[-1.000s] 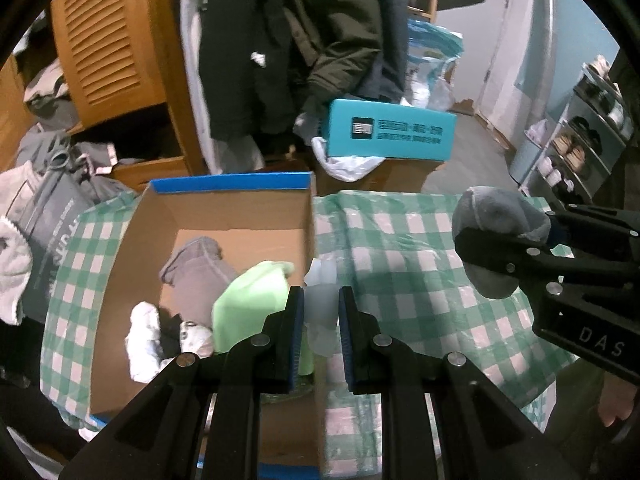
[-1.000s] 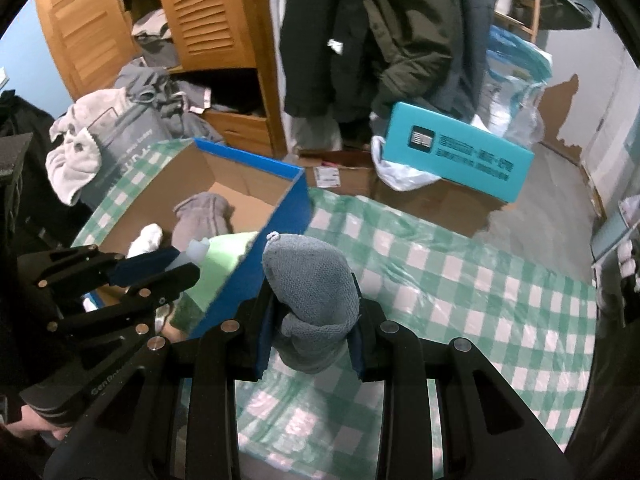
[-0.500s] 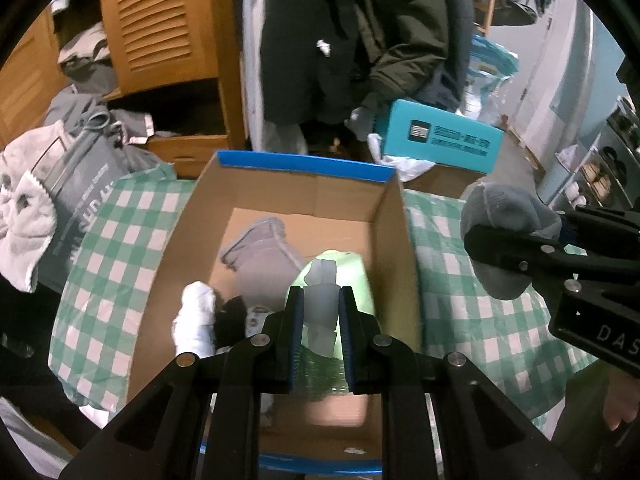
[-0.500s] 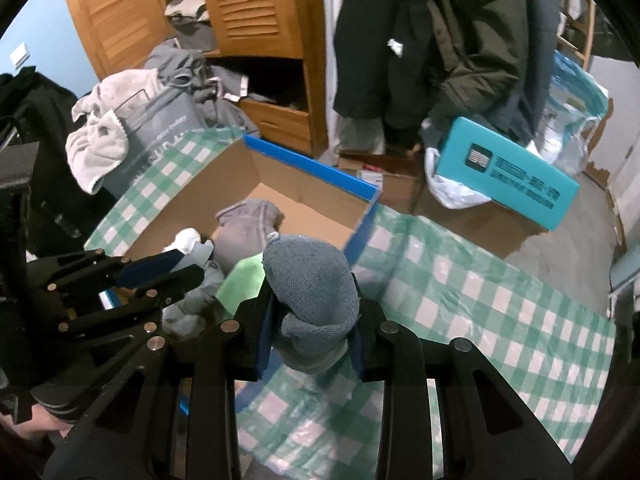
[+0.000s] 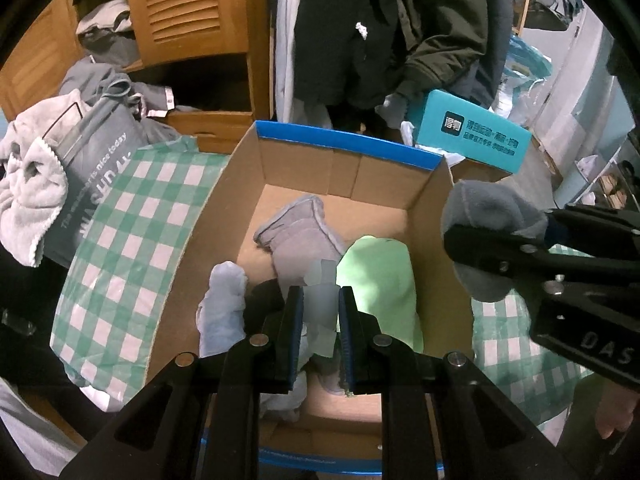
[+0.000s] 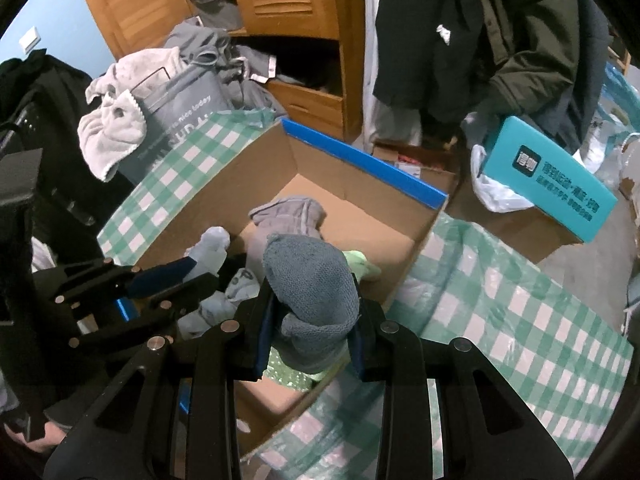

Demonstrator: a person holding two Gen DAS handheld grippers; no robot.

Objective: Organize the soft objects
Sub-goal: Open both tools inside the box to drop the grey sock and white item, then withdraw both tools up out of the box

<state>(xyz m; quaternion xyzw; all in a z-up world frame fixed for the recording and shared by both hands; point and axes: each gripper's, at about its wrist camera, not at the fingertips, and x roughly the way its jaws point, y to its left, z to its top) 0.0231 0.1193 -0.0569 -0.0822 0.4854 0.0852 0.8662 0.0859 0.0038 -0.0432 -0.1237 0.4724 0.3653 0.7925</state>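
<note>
- A pale, thin cloth (image 5: 320,312) is pinched in the left claw (image 5: 319,336), whose jaws are pressed nearly together on it; it is held above the near half of the box (image 5: 344,148).
- A grey sock (image 6: 312,284) is gripped in the right claw (image 6: 314,336), jaws set about as wide as the bundle; it is held over the box's near right corner, not yet let go.
- Inside the box several soft things are already gathered: a white sock (image 5: 224,308) at the near left, a grey garment (image 5: 296,236) toward the middle, a green cloth (image 5: 376,280) against the right wall, and something dark between them that cannot be made out.
- By this showing the task is judged well along: two pieces are left to be dropped in, and no loose soft thing is seen on the checked surface (image 6: 520,308).
- The box floor is already crowded near the front; free room is seen only toward the far wall, so the two claws, close together, may be hindered by each other.
- Beyond the surface's far edge, a teal carton (image 6: 548,176) is seen on a brown box at the right, a grey bag (image 6: 180,120) with a towel at the left, hanging coats and a louvred cupboard behind.
</note>
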